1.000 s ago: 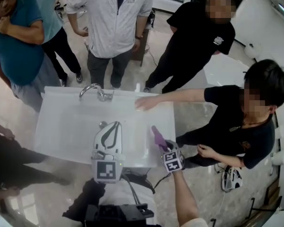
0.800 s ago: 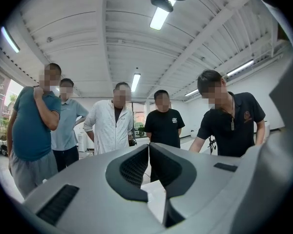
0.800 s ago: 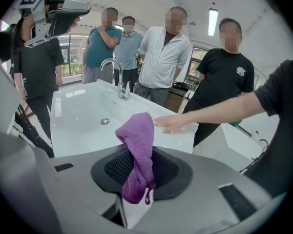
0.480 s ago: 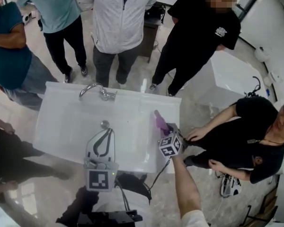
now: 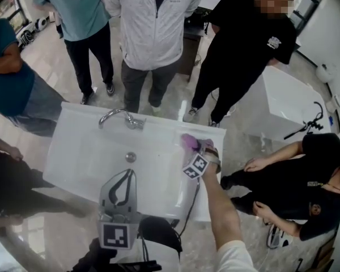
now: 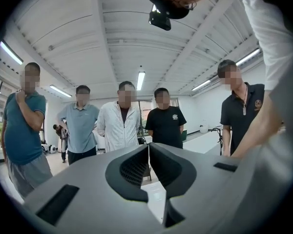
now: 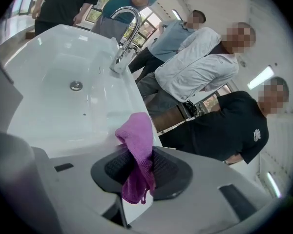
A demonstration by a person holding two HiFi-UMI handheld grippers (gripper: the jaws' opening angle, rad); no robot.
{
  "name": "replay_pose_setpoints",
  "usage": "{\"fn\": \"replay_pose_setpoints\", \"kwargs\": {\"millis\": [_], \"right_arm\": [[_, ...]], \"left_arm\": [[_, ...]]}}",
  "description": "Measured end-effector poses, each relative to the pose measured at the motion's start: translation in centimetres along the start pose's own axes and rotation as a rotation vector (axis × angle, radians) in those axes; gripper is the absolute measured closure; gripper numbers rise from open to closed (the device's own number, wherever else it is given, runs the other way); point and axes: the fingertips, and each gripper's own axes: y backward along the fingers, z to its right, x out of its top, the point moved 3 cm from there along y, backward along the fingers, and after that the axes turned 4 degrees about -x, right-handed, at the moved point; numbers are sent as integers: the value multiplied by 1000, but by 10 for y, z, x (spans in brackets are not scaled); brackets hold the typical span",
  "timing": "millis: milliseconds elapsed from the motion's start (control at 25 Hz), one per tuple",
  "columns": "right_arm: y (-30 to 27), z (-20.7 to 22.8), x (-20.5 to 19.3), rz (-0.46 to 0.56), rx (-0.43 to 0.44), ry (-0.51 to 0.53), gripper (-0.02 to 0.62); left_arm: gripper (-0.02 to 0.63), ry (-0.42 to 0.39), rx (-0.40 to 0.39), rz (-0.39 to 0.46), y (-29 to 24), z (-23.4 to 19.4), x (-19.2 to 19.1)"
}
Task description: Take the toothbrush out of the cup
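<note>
My right gripper [image 5: 191,148] is shut on a purple cloth [image 5: 188,141] over the right rim of the white sink [image 5: 79,152], towards its back corner. In the right gripper view the purple cloth [image 7: 136,145] stands up between the pads and hangs down behind them, with the gripper [image 7: 136,172] tilted down at the basin. My left gripper [image 5: 126,174] is shut and empty over the sink's front edge, pointing level at the onlookers; its jaws [image 6: 148,152] meet in a thin line. No toothbrush or cup shows in any view.
A chrome faucet [image 5: 120,118] stands at the sink's back rim and the drain [image 5: 130,157] lies mid-basin. Several people stand close behind the sink, and one crouches at its right [image 5: 306,174]. A white cabinet [image 5: 280,103] stands at the back right.
My right gripper has carried the purple cloth along the sink's right rim towards the back and rolled. The person at the right has taken a hand off the rim. The left gripper has hardly moved.
</note>
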Motion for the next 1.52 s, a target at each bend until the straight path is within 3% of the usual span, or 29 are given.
{"fn": "replay_pose_setpoints", "kwargs": {"millis": [160, 440, 720, 1000, 1240, 1520], "right_arm": [[-19, 2, 7, 7, -81, 91, 492], [-45, -68, -14, -124, 181, 202, 492], [-63, -80, 6, -117, 198, 227, 491], [-74, -62, -13, -151, 204, 298, 495], [-69, -31, -84, -267, 197, 266, 495], [-25, -56, -105, -242, 265, 203, 500]], "left_arm": [[588, 21, 33, -25, 6, -3, -8], [587, 25, 49, -77, 3, -9, -27], [586, 22, 65, -112, 1, -14, -34], [586, 24, 89, -140, 7, -22, -45], [588, 43, 85, -151, 12, -22, -52], [588, 43, 53, -111, 6, -16, -44]]}}
